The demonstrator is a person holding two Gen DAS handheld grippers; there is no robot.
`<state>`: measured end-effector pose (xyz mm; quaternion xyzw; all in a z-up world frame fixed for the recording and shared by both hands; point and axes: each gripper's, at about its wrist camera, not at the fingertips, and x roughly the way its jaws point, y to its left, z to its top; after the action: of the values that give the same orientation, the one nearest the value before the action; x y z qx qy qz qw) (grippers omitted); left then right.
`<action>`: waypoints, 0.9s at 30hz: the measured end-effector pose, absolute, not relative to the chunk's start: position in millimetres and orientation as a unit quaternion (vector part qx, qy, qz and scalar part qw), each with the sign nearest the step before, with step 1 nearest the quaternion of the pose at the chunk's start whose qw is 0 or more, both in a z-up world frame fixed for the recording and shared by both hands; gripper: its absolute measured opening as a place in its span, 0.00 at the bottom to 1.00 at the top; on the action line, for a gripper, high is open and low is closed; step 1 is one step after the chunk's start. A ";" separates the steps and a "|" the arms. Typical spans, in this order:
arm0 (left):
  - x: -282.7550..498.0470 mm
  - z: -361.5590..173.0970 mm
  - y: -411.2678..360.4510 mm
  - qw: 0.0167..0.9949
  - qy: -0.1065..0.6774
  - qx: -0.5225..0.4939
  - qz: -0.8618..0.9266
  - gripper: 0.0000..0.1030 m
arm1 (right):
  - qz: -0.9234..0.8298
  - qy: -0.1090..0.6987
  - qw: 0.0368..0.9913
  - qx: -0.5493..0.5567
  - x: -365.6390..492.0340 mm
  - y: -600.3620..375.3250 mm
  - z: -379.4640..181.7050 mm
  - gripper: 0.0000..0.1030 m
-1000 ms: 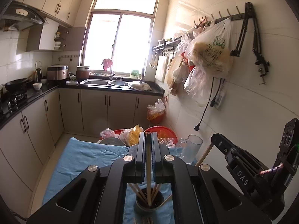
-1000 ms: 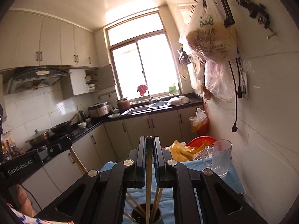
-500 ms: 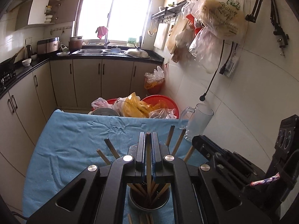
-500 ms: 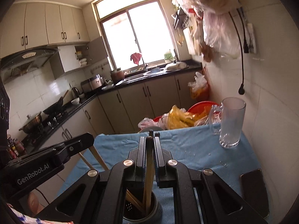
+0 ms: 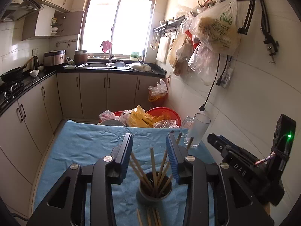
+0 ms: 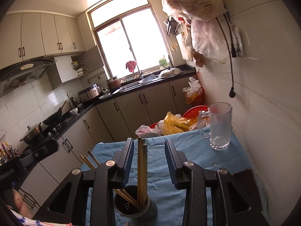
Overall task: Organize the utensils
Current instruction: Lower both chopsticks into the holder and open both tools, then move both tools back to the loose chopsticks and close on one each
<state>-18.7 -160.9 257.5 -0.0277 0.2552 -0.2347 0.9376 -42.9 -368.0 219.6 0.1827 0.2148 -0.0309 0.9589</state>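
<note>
Both the left gripper (image 5: 149,155) and the right gripper (image 6: 149,159) are opening above the dark holder (image 5: 155,188); chopsticks (image 6: 142,171) stand between their jaws, not pressed.

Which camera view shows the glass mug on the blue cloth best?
The right wrist view: the glass mug stands whole and unobstructed, handle and base visible. In the left wrist view it is smaller, and chopsticks cross its lower part.
</note>
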 end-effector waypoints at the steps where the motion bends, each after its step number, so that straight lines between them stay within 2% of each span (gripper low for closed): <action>1: -23.2 258.9 -157.0 0.938 0.254 -0.030 -0.234 0.38 | -0.032 0.216 0.959 0.182 -49.9 -368.3 219.3 0.39; 6: -53.4 251.9 -125.9 0.942 0.249 -0.042 -0.220 0.41 | -0.032 0.240 0.955 0.174 -78.1 -363.5 204.2 0.45; 10: -69.0 223.2 -105.8 0.939 0.270 -0.044 -0.208 0.42 | -0.023 0.284 0.943 0.172 -94.0 -352.9 168.1 0.46; 17: -60.3 129.0 -99.3 0.909 0.376 -0.038 -0.177 0.42 | 0.052 0.388 0.904 0.173 -97.9 -314.4 86.6 0.46; 19: -54.8 100.8 -107.1 0.894 0.410 -0.024 -0.179 0.42 | 0.063 0.413 0.894 0.163 -97.9 -302.0 66.8 0.40; 20: -52.6 90.1 -111.7 0.888 0.422 -0.020 -0.182 0.41 | 0.066 0.424 0.890 0.153 -97.1 -296.6 58.3 0.32; 22: -47.5 71.0 -121.4 0.876 0.445 -0.011 -0.185 0.38 | 0.067 0.437 0.886 0.140 -95.0 -288.5 45.9 0.26; 27: -32.3 42.2 -149.1 0.862 0.469 0.012 -0.193 0.38 | 0.067 0.442 0.884 0.135 -86.8 -280.8 35.2 0.24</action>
<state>-32.3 -149.1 42.2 0.0125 0.4693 -0.1930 0.8616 -86.8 -280.8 35.2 0.1353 0.4423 0.0671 0.8840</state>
